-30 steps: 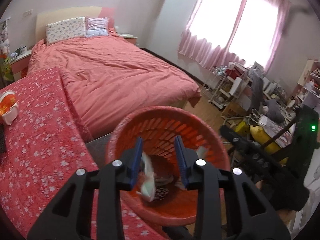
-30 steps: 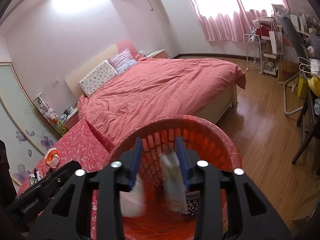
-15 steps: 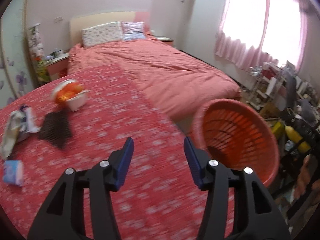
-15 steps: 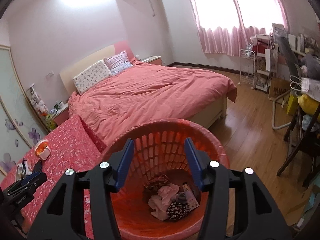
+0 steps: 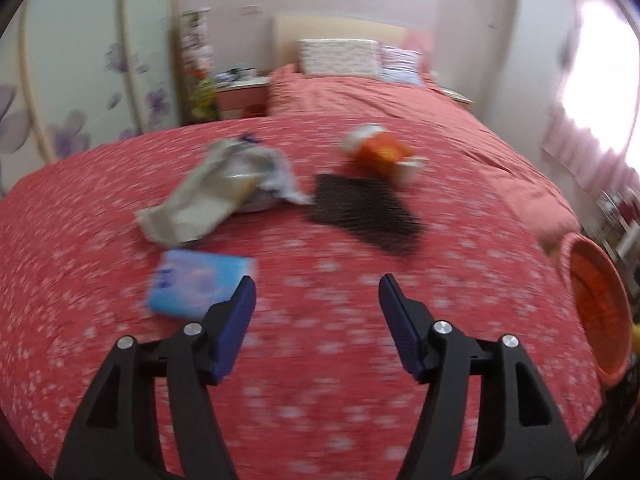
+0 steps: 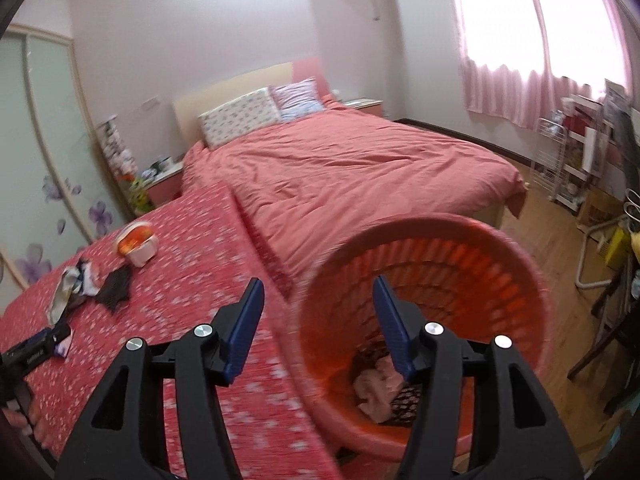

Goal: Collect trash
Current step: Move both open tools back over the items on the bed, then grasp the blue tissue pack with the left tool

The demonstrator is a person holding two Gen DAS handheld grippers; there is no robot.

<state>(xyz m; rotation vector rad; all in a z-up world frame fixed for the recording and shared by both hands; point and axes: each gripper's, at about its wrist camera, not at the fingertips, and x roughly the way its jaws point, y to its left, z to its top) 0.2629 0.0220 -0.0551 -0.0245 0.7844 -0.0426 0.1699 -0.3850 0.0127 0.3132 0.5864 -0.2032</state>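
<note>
My left gripper (image 5: 314,292) is open and empty above the red flowered tablecloth (image 5: 320,360). Ahead of it lie a blue tissue pack (image 5: 200,282), a crumpled beige wrapper (image 5: 208,196), a black mesh piece (image 5: 364,210) and an orange-and-white cup (image 5: 382,152). My right gripper (image 6: 318,300) is open and empty over the near rim of the orange basket (image 6: 500,252), which holds pink and dark trash (image 6: 378,386). The same cup (image 6: 138,242), wrapper (image 6: 64,290) and mesh (image 6: 116,286) show on the table at left.
A bed with a red cover (image 6: 352,168) stands behind the table. A wire rack and cluttered shelves (image 6: 576,160) line the right wall over the wooden floor (image 6: 560,216). The basket also shows at the right edge in the left wrist view (image 5: 596,312).
Both grippers let trash fall into the basket and opened. My left gripper swung left over the table toward the remaining litter. My right gripper shifted left, to the basket's near rim.
</note>
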